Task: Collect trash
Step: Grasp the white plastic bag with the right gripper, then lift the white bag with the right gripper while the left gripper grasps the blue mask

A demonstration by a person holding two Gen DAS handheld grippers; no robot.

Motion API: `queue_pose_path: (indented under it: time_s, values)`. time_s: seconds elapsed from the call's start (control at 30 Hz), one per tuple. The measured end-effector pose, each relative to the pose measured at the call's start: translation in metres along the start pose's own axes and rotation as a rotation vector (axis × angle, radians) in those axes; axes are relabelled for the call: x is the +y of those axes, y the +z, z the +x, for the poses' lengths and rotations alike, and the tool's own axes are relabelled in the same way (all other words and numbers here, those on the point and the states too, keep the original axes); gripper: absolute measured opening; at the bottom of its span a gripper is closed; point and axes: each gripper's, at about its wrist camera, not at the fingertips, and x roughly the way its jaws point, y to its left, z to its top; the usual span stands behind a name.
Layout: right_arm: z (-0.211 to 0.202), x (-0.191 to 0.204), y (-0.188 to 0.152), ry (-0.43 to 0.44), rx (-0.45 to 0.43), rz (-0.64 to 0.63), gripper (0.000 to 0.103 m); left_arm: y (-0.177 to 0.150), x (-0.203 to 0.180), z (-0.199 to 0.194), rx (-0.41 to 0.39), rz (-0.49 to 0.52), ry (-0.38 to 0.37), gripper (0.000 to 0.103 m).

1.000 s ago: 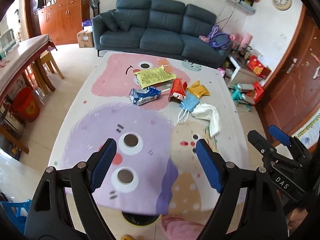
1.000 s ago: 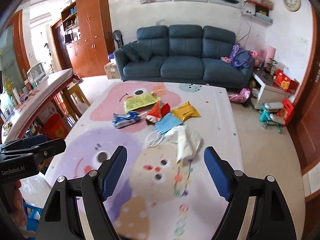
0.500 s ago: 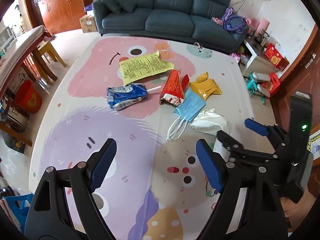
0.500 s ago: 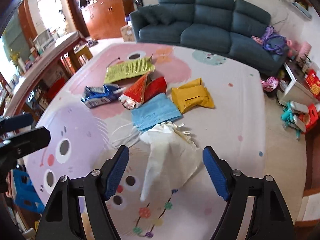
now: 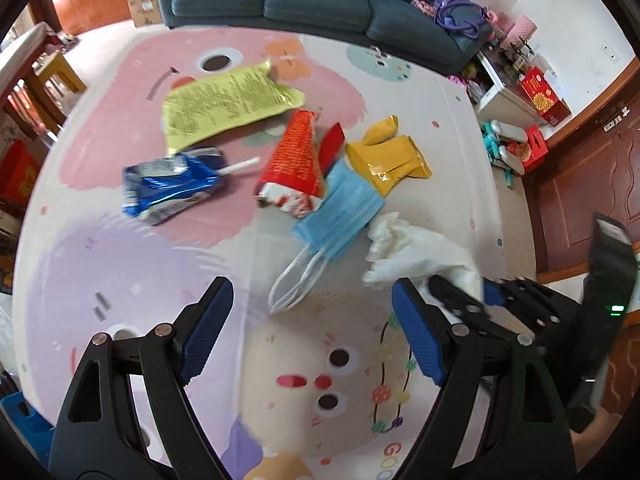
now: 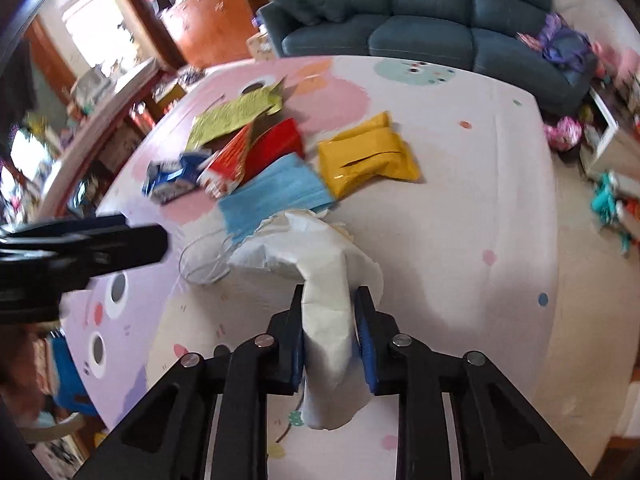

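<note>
i am watching the mat (image 5: 120, 264) fill both views now; a second ago the whole room was showing, so both claws have dropped close over the trash pile. the mat is leaving wide bare room near me and toward the right edge, while the sofa (image 6: 420, 20) is sitting well apart. the right claw (image 6: 329, 322), spread half a second ago, is now pinching the white bag (image 6: 320, 280), so i am judging the first pick as under way. the left claw (image 5: 312, 332) is hanging spread, holding nothing, near the blue mask (image 5: 340, 208). the yellow sheet (image 5: 224, 104), red wrapper (image 5: 296, 156), yellow pouch (image 5: 388, 156) and blue packet (image 5: 172, 184) are lying clustered beyond.
</note>
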Motion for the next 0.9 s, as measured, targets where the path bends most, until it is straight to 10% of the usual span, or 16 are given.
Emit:
queue_pose_path:
  time_s: [0.57, 0.9]
  values:
    - [-0.005, -0.048, -0.005, 0.047, -0.054, 0.125, 0.021, 0.055, -0.004, 0.104, 0.134, -0.015, -0.009, 0.072]
    - [-0.005, -0.049, -0.007, 0.056, -0.066, 0.129, 0.021, 0.054, -0.032, 0.116, 0.102, 0.077, 0.075, 0.037]
